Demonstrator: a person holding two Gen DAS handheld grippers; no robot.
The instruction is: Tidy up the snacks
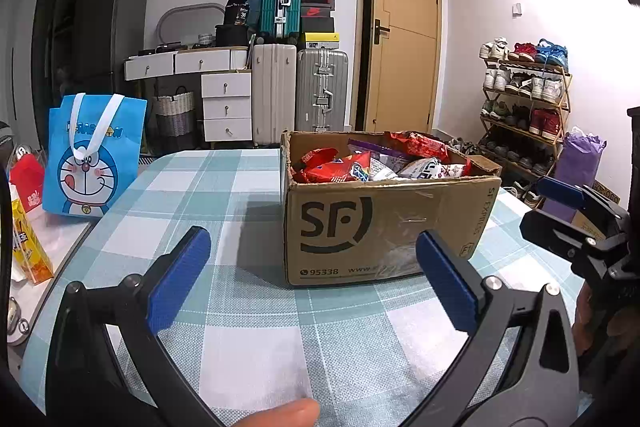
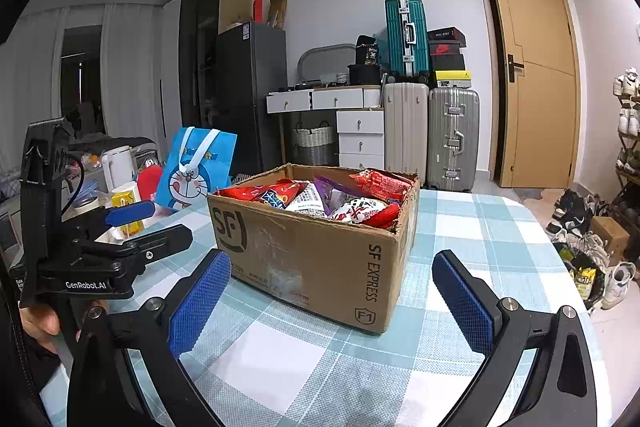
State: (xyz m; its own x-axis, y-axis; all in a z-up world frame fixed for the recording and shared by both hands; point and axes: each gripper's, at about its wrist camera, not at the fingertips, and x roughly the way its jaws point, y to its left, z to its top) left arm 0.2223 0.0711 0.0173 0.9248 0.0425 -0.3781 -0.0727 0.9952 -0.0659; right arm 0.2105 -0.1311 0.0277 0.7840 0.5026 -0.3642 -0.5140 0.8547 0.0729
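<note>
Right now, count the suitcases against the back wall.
3. A teal suitcase stands on top; beneath it, side by side, are a cream suitcase and a silver suitcase. More may be hidden behind them.

Both tongs point(image 1: 312, 283) point(image 2: 332, 303) gape (seemingly empty).

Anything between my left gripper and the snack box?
Nothing visible. Only bare checked tablecloth lies between the open left gripper and the cardboard box of snacks; the box top is open.
</note>
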